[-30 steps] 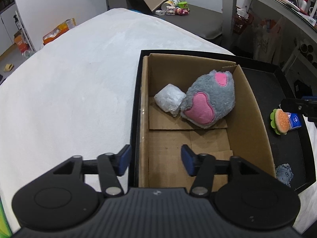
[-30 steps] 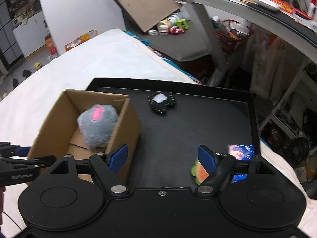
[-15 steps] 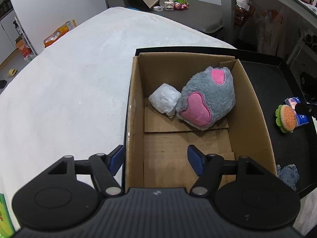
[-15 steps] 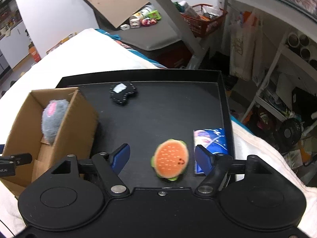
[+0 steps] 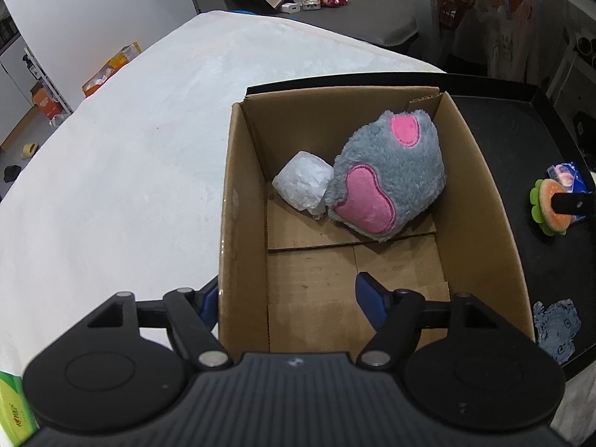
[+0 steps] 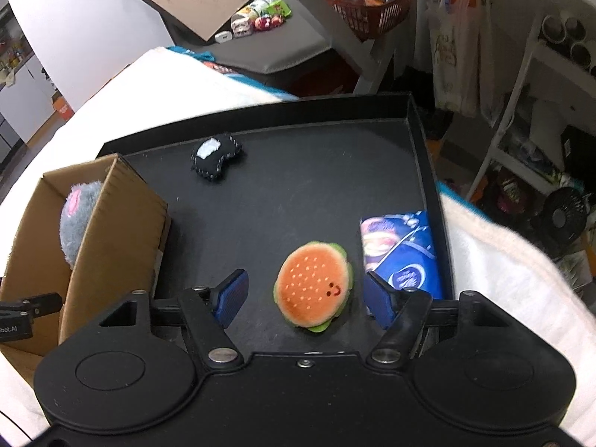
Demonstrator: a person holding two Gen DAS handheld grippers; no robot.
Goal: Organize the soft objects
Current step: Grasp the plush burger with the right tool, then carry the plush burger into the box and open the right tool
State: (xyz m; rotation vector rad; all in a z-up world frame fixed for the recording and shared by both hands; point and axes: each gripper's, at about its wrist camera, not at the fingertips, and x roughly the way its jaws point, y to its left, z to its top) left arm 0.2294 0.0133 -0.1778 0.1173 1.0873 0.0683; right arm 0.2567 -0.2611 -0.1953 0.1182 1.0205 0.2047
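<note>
Right wrist: burger plush [image 6: 313, 290] between spread right hand-held gripper [image 6: 305, 296] fingers

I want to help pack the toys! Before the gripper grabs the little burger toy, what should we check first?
1. Right gripper open wide enough: ok.
2. Burger toy sits between its fingers: ok.
3. Fingers touching the burger yet: cannot tell.
4. Blue packet clear of the right finger: not ok, it lies right beside it.
5. Cardboard box has free floor beside the grey plush and white bundle: ok.
6. Left gripper open and straddling the box's left wall: ok.
</note>
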